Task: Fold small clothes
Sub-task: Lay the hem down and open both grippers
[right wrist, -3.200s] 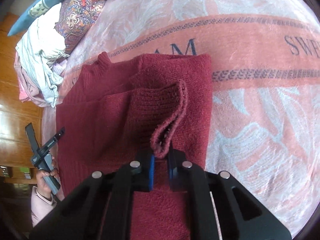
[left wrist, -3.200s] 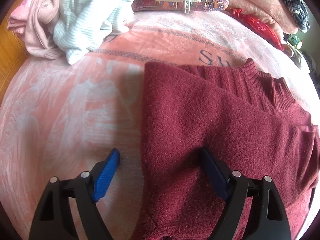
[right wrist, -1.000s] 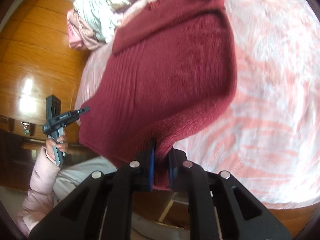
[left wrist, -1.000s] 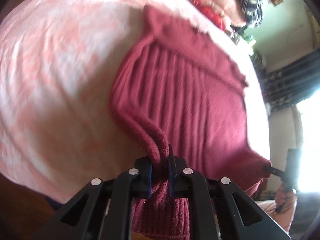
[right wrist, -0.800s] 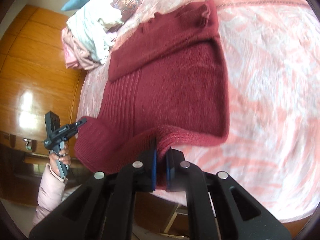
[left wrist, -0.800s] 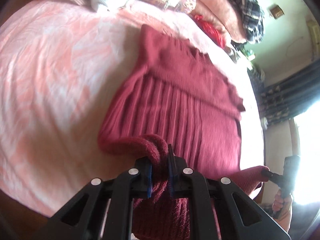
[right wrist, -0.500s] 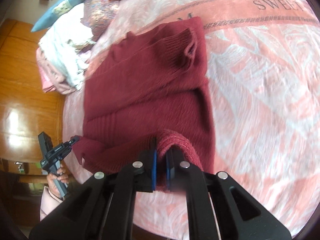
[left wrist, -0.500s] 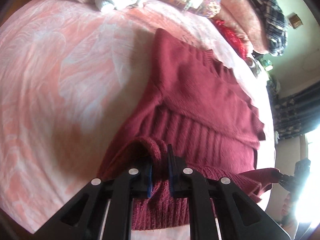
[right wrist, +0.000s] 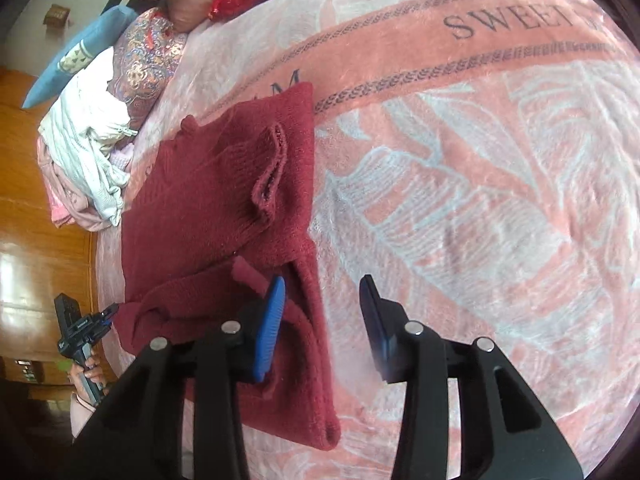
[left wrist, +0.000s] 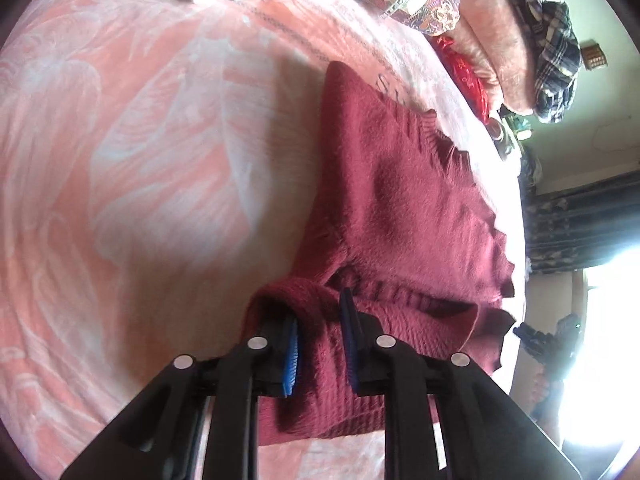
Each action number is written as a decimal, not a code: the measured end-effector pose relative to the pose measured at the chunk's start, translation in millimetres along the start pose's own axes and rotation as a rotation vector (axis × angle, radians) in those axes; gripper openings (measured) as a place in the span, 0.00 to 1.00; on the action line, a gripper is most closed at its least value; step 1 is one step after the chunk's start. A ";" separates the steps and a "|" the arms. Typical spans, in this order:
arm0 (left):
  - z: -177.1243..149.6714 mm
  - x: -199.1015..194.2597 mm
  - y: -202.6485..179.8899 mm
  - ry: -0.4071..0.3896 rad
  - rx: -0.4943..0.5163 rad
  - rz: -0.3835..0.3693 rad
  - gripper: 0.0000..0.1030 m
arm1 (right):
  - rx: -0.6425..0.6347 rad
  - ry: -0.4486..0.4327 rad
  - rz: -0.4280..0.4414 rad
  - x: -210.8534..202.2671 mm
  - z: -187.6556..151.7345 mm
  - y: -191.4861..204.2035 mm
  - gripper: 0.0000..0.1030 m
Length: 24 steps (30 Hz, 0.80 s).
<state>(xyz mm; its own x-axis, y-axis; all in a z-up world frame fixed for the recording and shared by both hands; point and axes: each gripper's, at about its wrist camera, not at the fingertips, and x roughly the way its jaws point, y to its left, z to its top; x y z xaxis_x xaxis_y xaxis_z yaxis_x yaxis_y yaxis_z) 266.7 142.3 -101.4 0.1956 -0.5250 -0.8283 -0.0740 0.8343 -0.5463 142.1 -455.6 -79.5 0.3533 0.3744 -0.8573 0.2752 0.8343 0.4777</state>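
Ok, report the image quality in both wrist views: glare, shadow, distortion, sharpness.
Left wrist view: the window at lower right is blown out white; the maroon sweater shades the pink blanket beside it, detail slightly soft. Right wrist view: even daylight, the blanket lettering sharp but bent by the fisheye, with sheen on the wooden floor.

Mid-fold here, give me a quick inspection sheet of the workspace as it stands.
Surface: pink patterned blanket on a bed, lettering across it.
Job's things: maroon sweater lying on the blanket, bottom part doubled up over the body, one cuff on top.
Clutter: heap of pale clothes, patterned cushion, plaid garment at the far edge.
Grippers: left gripper has sweater fabric between its pads; right gripper open, straddling the sweater's edge.
Cables: nothing seen.
Surroundings: wooden panelling, bright window.
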 end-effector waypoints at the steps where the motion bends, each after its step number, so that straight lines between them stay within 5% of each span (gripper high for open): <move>1: -2.0 -3.6 0.7 -0.003 0.013 0.022 0.21 | -0.017 0.001 -0.005 -1.8 -2.7 1.1 0.38; 2: -2.9 -9.0 2.0 -0.011 0.022 0.041 0.32 | -0.030 0.020 -0.012 1.0 -3.6 5.4 0.40; 3: -2.9 -15.8 5.7 -0.024 0.012 0.060 0.57 | -0.041 0.052 -0.006 5.6 -6.9 9.5 0.41; 4: -2.2 -21.1 9.0 -0.039 -0.002 0.075 0.64 | -0.051 0.078 0.030 8.8 -12.3 12.9 0.41; 6: -3.2 -32.2 14.8 -0.051 -0.027 0.072 0.64 | -0.068 0.122 0.097 13.7 -25.9 21.6 0.41; 10: -18.3 -35.2 -0.7 0.012 -0.035 -0.055 0.64 | -0.123 0.202 0.124 25.9 -47.3 53.3 0.41; 16: -55.0 2.5 -22.8 0.175 -0.003 -0.056 0.65 | -0.069 0.274 0.029 46.5 -58.0 56.1 0.43; 22: -57.3 41.2 -18.1 0.235 -0.030 -0.018 0.65 | -0.013 0.258 0.083 58.8 -44.4 52.0 0.33; 24: -54.2 43.5 -16.6 0.229 -0.057 -0.033 0.65 | -0.013 0.267 0.081 65.2 -42.8 53.2 0.18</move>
<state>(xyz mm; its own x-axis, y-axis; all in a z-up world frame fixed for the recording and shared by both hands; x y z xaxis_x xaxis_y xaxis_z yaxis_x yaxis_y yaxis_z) 223.5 96.5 -135.2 -0.0275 -0.5817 -0.8129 -0.1277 0.8086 -0.5743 141.5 -369.5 -118.2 0.1253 0.5316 -0.8377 0.2434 0.8020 0.5454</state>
